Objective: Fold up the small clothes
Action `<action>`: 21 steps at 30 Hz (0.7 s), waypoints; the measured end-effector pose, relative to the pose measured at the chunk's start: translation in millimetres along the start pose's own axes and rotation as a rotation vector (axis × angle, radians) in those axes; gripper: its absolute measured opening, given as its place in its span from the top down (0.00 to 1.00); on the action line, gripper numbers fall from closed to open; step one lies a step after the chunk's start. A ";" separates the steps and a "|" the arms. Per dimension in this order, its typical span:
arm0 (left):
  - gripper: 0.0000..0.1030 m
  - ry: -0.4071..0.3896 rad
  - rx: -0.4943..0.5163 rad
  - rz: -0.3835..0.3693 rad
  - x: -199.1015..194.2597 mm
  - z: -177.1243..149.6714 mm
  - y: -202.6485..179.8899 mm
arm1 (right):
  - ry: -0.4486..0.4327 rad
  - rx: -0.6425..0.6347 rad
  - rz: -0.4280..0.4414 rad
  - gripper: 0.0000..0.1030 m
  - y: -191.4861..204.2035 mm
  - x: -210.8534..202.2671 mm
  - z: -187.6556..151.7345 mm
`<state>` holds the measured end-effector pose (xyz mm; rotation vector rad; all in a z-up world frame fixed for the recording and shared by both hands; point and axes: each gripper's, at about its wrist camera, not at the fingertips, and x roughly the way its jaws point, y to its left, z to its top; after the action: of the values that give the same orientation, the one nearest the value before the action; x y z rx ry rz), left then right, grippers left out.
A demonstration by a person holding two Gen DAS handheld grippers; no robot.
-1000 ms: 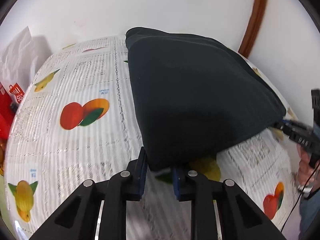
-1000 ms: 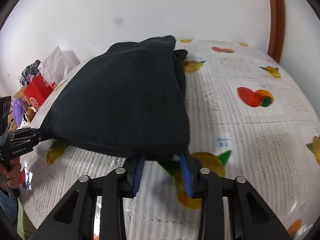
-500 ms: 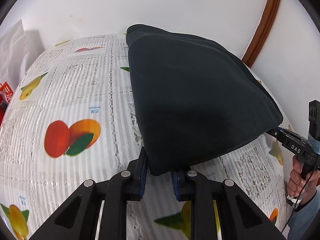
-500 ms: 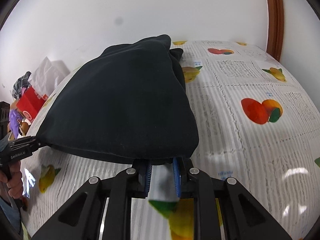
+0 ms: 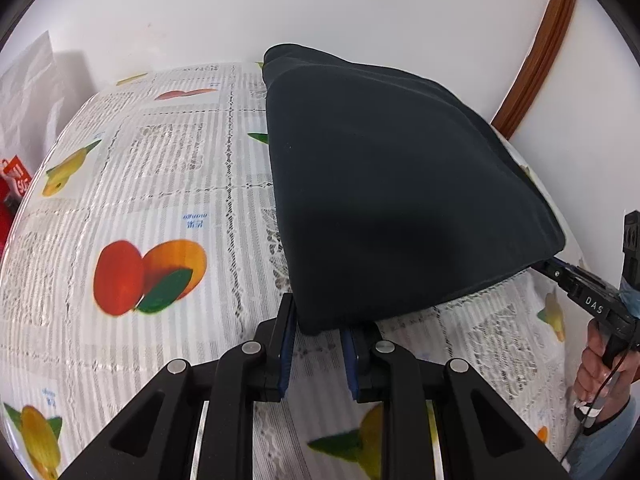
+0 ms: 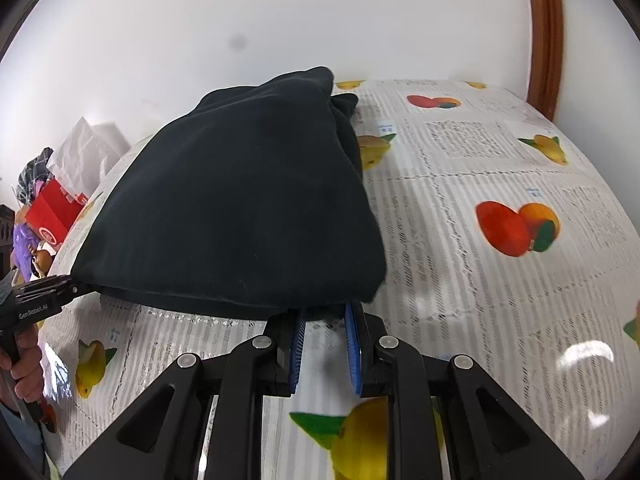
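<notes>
Tablecloth shifted under held garment

The folded garment lies on the tabletop, its far end near the wall. The left tongs hold its near left corner, the right tongs its near right corner. Bags sit off the tabletop's left edge.

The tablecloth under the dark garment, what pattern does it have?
White lace-like tablecloth printed with red, orange and yellow fruit with green leaves; clearest in the right wrist view.
</notes>
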<state>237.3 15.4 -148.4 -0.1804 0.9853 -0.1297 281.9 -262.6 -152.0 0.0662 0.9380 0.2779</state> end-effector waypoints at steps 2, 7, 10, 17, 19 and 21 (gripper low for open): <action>0.80 -0.009 0.000 0.008 -11.4 -3.1 -1.9 | -0.010 0.004 -0.027 0.82 -0.9 -8.6 -1.9; 0.60 -0.065 0.007 0.018 -45.9 -11.7 -9.1 | -0.030 0.033 -0.050 0.80 -2.9 -39.0 -5.8; 0.54 -0.123 0.016 0.016 -76.8 -17.0 -20.3 | -0.050 0.044 -0.064 0.71 1.0 -64.7 -5.7; 0.33 -0.233 0.029 0.074 -134.7 -30.5 -46.6 | -0.155 0.007 -0.140 0.44 32.5 -139.3 -6.3; 0.25 -0.251 0.030 0.077 -150.1 -37.9 -53.3 | -0.169 0.006 -0.142 0.38 39.8 -155.3 -7.6; 0.23 -0.285 0.037 0.080 -165.8 -46.3 -60.4 | -0.174 0.005 -0.140 0.37 46.3 -170.7 -9.8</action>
<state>106.2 -16.3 -25.5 -0.1213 0.7048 -0.0476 169.1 -263.7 -15.4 0.0284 0.7664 0.1380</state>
